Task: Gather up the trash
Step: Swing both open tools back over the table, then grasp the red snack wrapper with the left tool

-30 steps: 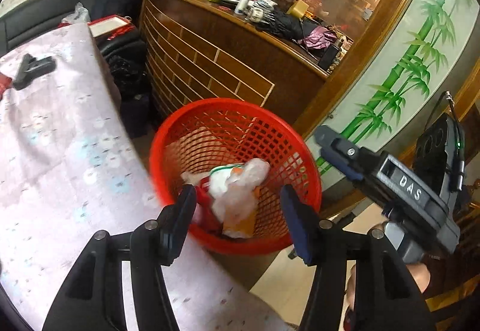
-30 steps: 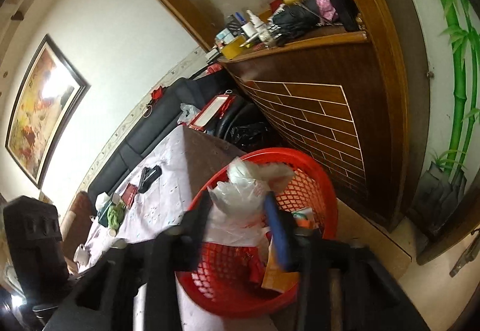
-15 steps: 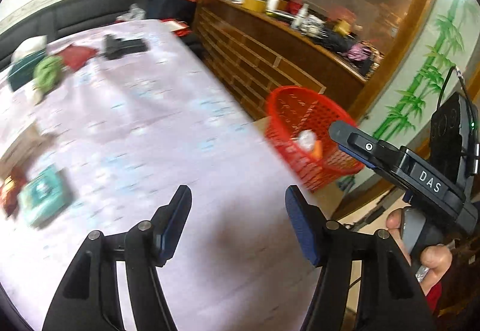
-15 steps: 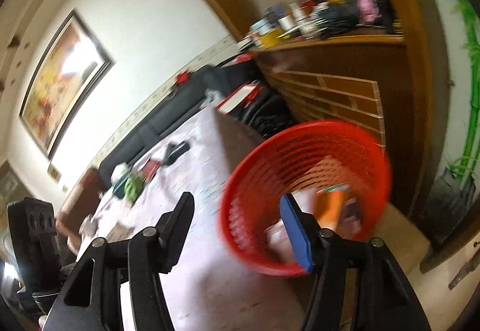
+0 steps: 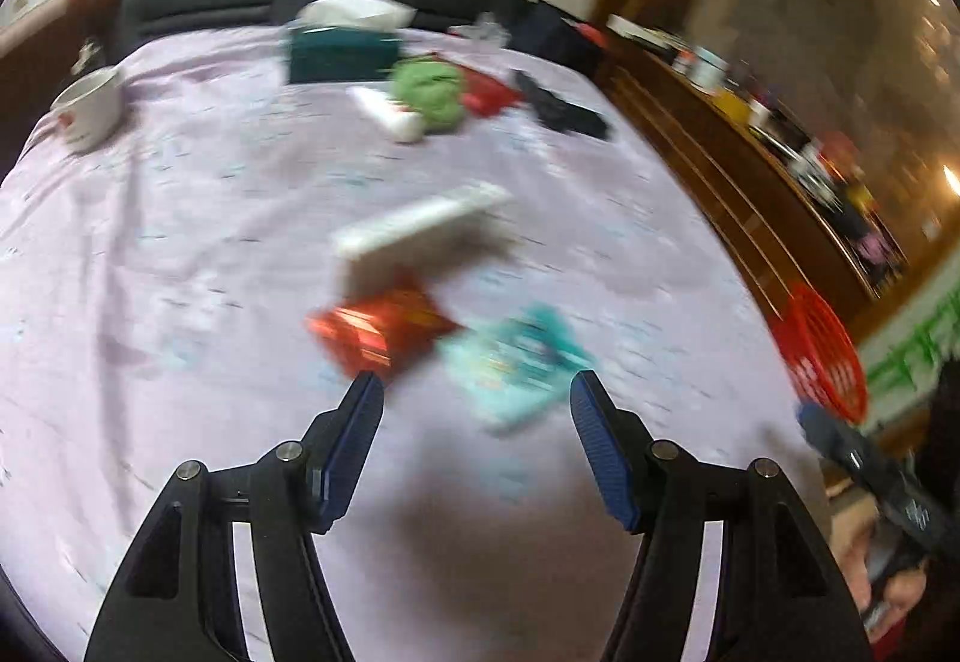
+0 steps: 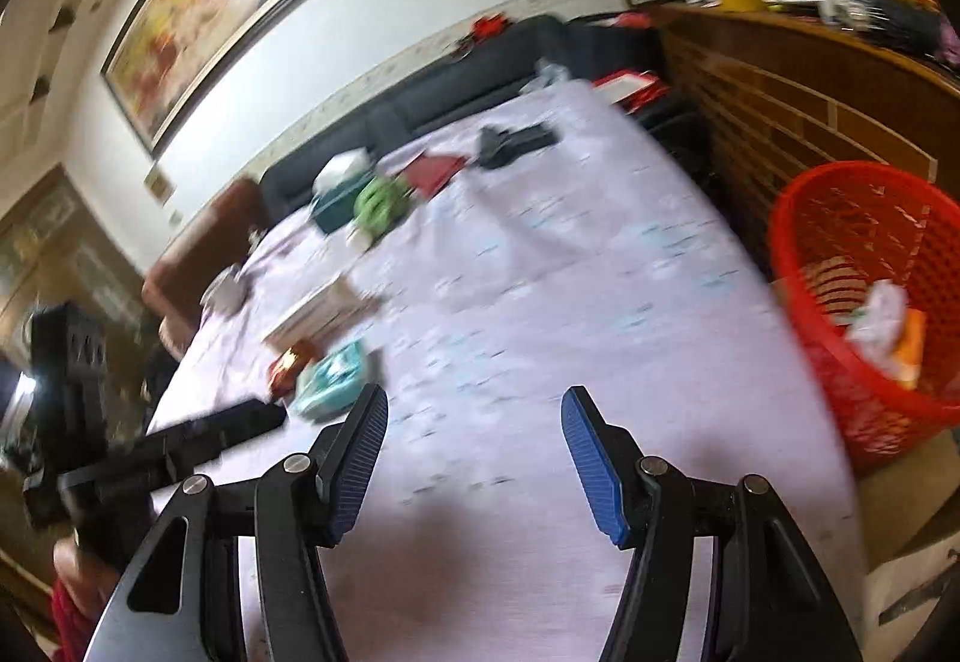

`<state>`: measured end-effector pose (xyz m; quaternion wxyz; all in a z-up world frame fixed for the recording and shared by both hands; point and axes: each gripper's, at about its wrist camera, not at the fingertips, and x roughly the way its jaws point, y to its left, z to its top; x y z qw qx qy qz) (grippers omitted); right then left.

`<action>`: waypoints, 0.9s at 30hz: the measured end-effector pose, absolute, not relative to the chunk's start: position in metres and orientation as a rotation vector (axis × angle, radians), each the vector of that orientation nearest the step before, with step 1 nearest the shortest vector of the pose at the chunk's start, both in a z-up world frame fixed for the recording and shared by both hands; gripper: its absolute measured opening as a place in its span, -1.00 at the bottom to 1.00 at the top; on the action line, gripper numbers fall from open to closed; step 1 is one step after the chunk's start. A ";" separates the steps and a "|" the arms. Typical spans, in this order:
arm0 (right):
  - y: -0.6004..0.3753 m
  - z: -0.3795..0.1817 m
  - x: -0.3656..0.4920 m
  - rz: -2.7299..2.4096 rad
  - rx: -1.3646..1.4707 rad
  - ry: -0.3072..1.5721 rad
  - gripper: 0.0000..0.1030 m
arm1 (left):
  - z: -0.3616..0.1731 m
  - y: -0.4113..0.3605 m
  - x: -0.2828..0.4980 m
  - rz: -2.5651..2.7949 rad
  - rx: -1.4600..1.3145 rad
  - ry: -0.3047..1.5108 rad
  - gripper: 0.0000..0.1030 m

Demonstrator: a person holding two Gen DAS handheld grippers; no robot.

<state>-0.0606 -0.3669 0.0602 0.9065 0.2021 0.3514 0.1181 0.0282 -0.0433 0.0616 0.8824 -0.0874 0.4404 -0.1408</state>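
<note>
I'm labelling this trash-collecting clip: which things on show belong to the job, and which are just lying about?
Belongs to the job:
red basket, already holding wrappers
red wrapper
teal packet

Just lying about:
white mug
tissue box
green toy
black case
white box

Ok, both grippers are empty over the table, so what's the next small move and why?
Probably ease the left gripper forward and down onto the red wrapper. It lies just beyond the open jaws beside the teal packet, and the red basket already holds trash.
</note>
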 end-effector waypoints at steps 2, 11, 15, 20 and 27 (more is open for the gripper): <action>-0.352 0.058 -0.057 0.258 0.397 0.739 0.25 | 0.057 -0.027 0.044 -0.260 -0.193 0.913 0.23; -0.321 0.049 -0.046 0.274 0.366 0.794 0.25 | 0.027 -0.032 0.089 -0.312 -0.218 0.978 0.07; -0.321 0.049 -0.046 0.266 0.358 0.799 0.25 | 0.024 -0.039 0.077 -0.339 -0.175 0.980 0.07; -0.323 0.049 -0.046 0.263 0.358 0.805 0.25 | 0.023 -0.051 0.060 -0.347 -0.080 0.979 0.07; -0.315 0.048 -0.042 0.292 0.367 0.813 0.25 | 0.038 -0.052 0.082 -0.334 -0.106 0.914 0.23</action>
